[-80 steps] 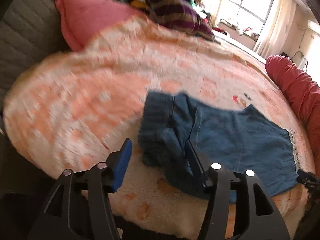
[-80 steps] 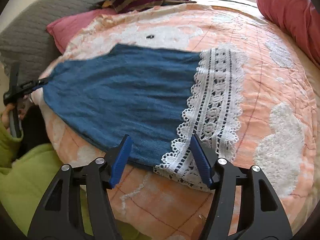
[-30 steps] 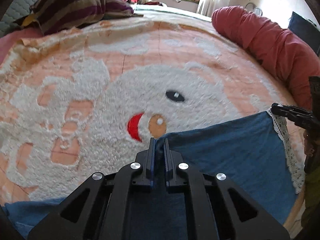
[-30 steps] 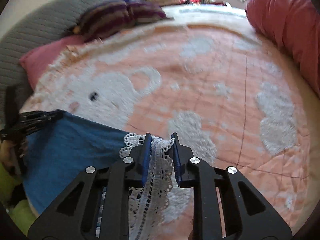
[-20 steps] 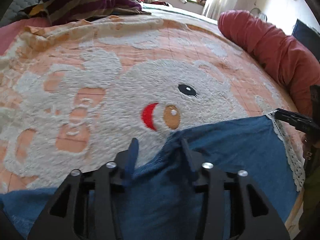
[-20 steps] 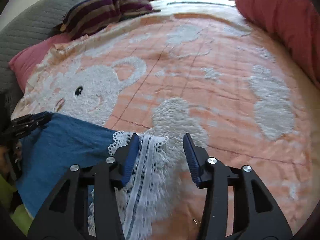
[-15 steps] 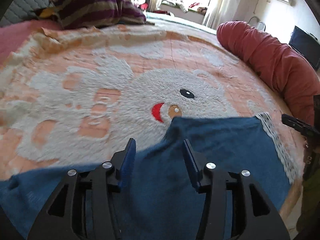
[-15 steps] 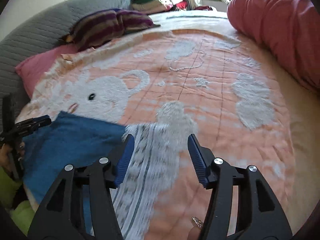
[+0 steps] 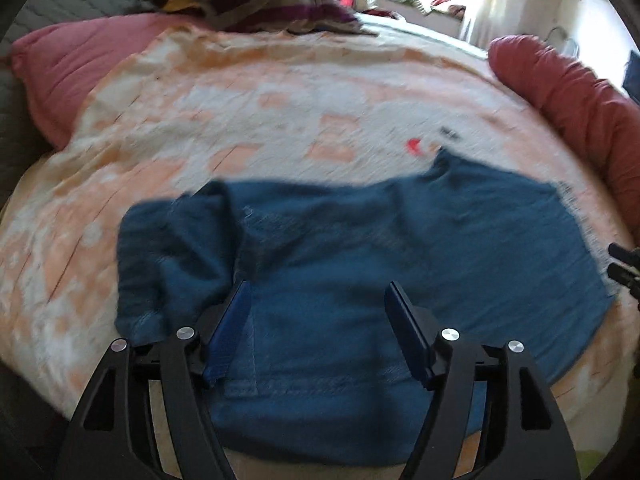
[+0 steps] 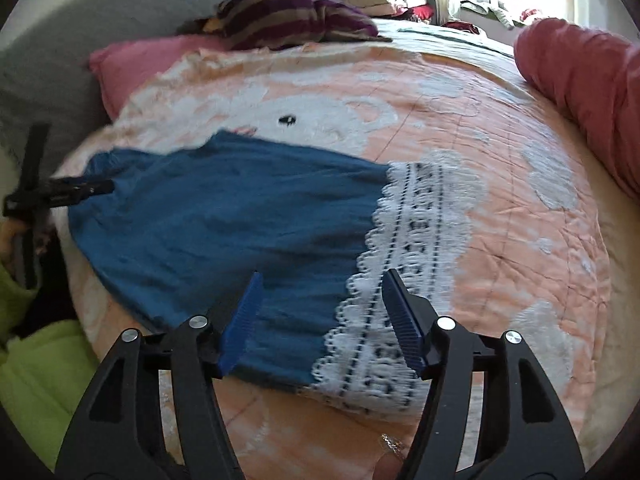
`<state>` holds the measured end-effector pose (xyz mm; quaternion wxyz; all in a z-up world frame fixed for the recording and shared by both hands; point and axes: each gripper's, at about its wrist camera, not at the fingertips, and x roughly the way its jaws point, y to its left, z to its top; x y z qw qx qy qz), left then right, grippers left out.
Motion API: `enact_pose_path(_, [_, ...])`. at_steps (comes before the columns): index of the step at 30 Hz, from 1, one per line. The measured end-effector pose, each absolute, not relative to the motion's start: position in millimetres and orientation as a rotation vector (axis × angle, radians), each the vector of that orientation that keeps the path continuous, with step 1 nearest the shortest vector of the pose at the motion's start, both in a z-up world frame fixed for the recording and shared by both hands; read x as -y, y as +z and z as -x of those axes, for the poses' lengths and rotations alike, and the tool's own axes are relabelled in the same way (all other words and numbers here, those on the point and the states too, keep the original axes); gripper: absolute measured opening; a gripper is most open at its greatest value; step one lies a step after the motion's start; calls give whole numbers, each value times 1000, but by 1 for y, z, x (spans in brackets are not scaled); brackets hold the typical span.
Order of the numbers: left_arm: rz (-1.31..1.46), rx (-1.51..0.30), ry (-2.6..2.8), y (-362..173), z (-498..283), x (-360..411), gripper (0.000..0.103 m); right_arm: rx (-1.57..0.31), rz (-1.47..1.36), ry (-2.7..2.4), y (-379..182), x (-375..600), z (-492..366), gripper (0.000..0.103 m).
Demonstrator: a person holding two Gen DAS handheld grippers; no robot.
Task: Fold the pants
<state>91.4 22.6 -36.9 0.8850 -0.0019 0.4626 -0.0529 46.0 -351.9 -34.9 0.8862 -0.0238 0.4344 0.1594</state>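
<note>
The blue pants (image 9: 360,248) lie folded flat on the peach blanket (image 9: 240,112), waistband bunched at the left. Their white lace hem (image 10: 416,240) shows in the right wrist view beside the blue cloth (image 10: 224,216). My left gripper (image 9: 318,286) hovers over the near edge with its jaws opening, the cloth lying under them and not pinched. My right gripper (image 10: 323,274) hangs over the seam between blue cloth and lace, its jaws also opening and holding nothing. The left gripper (image 10: 92,188) shows at the pants' far left corner, and the right gripper (image 9: 622,264) at the right edge.
A pink pillow (image 10: 136,64) and a striped pillow (image 10: 296,20) lie at the bed's head against a grey quilted headboard (image 10: 60,60). A red bolster (image 10: 588,80) runs along the right side. A person's lime-green garment (image 10: 36,380) is at the lower left.
Both grippers were shut on the pants' far edge. They have let it go, opened and drawn back toward the near side, and the pants now lie folded on the blanket.
</note>
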Motion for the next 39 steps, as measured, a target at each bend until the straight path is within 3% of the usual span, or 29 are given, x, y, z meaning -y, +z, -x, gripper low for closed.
enact_pose_path(6, [26,-954,-123,-40,-82,-35,68,-1026,86,230,-60,357,-41,55])
enact_pose_path(21, [27,-921,-123,-44,-75,-33,69,-975,18,196,-51,367,-9,58])
enact_pose_path(24, [52,-911,-123,-36,-66,-32,82,-948,-28,210,-40,372,-3,64])
enact_pose_path(29, [36,-891,-145,-19,-51,-17,83,-906,-54,189,-27,380,1,69])
enact_pose_path(32, [29,-858,-170,-4,-44,-7,95,-885,-73,173,-22,385,4,74])
enact_pose_path(39, [-53,-810,-242,21,-33,31,98,-847,-129,139,-15,404,11,78])
